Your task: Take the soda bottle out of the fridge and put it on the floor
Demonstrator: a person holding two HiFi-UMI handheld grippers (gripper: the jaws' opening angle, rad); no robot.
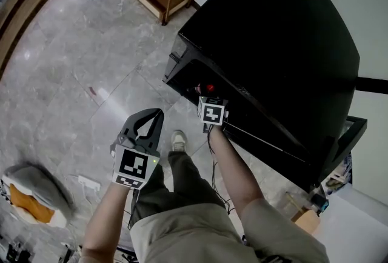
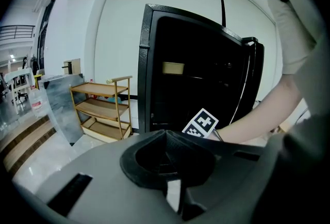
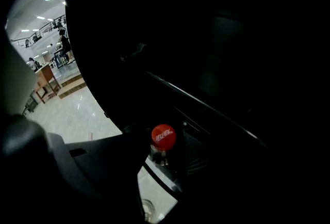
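The floor [image 1: 91, 68] is where the bottle should end up, but for now the black fridge [image 1: 285, 43] holds it, standing low by the fridge's front edge. The left gripper [image 1: 159, 113] hangs over the floor beside the fridge, its 2 jaws clenched tip to tip on nothing, likely kept out of the way. The right gripper [image 1: 210, 98] points down into the fridge, jaws spread wide and released, seemingly to straddle the bottle [image 3: 160, 157]. Its red cap [image 3: 163, 136] sits between them, apparently untouched.
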